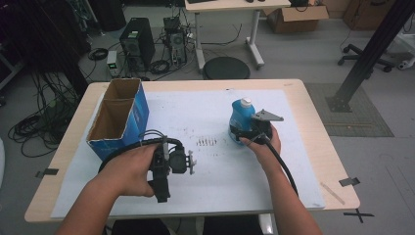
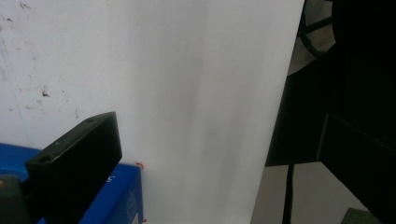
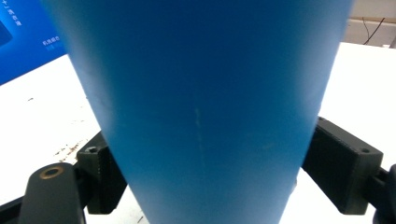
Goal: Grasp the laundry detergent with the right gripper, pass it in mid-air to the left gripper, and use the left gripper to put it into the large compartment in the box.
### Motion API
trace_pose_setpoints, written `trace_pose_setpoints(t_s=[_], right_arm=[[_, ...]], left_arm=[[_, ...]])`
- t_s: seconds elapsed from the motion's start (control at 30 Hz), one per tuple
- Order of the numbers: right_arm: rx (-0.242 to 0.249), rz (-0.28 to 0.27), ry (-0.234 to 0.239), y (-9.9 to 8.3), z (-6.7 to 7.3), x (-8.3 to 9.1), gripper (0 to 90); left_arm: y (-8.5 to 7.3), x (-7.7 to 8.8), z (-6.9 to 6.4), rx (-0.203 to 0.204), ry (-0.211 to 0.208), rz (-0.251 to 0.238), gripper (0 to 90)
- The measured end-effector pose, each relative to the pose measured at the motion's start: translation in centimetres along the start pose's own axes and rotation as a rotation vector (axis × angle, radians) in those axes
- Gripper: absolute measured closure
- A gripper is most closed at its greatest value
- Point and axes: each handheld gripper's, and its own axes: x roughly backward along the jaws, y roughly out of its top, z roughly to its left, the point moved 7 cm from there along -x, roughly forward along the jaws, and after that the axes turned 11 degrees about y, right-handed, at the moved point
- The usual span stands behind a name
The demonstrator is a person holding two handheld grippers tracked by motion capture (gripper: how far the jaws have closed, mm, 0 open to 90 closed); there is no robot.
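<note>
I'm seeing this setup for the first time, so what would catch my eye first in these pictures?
The blue bottle with a white cap, upright right of centre on the white mat, stands between the right tool's black jaws, which sit against its sides. At the mat's left edge stands an open blue cardboard box with two compartments; the left tool lies sideways near it.

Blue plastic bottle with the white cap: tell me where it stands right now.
In the high view the blue plastic bottle with the white cap stands upright on the white mat, right of centre, between the right gripper jaws, well right of the blue cardboard box.
</note>
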Motion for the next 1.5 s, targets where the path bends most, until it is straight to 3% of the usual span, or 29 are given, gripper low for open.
trace_pose_setpoints(t_s=[0.97,1.5], right_arm=[[0.028,-0.011,0.021,0.19,0.34,-0.01,34.2],[0.072,-0.006,-0.021,0.12,0.27,-0.16,43.0]], left_arm=[[-0.12,-0.21,0.26,0.016,-0.002,-0.011,0.4],[-0.19,-0.31,0.38,0.021,-0.003,-0.005,0.4]])
